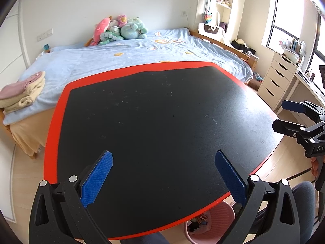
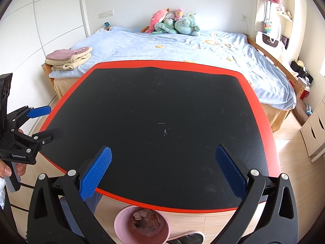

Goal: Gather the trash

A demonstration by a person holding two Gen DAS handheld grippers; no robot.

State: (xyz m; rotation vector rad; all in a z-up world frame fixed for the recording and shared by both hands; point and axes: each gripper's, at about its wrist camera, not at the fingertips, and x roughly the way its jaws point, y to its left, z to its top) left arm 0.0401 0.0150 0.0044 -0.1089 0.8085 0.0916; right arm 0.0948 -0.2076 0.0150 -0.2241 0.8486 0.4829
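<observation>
A pink trash bin (image 2: pixel 142 225) stands on the floor below the table's near edge, with crumpled trash (image 2: pixel 145 219) inside; it also shows in the left wrist view (image 1: pixel 211 223). The table (image 1: pixel 54 122) has a red rim and a black mat (image 2: pixel 162 122) with only small specks on it. My left gripper (image 1: pixel 163 174) is open and empty over the near part of the mat; it also shows in the right wrist view (image 2: pixel 45 120). My right gripper (image 2: pixel 163 170) is open and empty above the near edge, over the bin; it shows at the right in the left wrist view (image 1: pixel 284 114).
A bed (image 2: pixel 182 46) with a light blue cover stands behind the table, with plush toys (image 2: pixel 174 23) and folded blankets (image 2: pixel 69 58) on it. A white drawer unit (image 1: pixel 278 79) and a desk stand at the right. The floor is light wood.
</observation>
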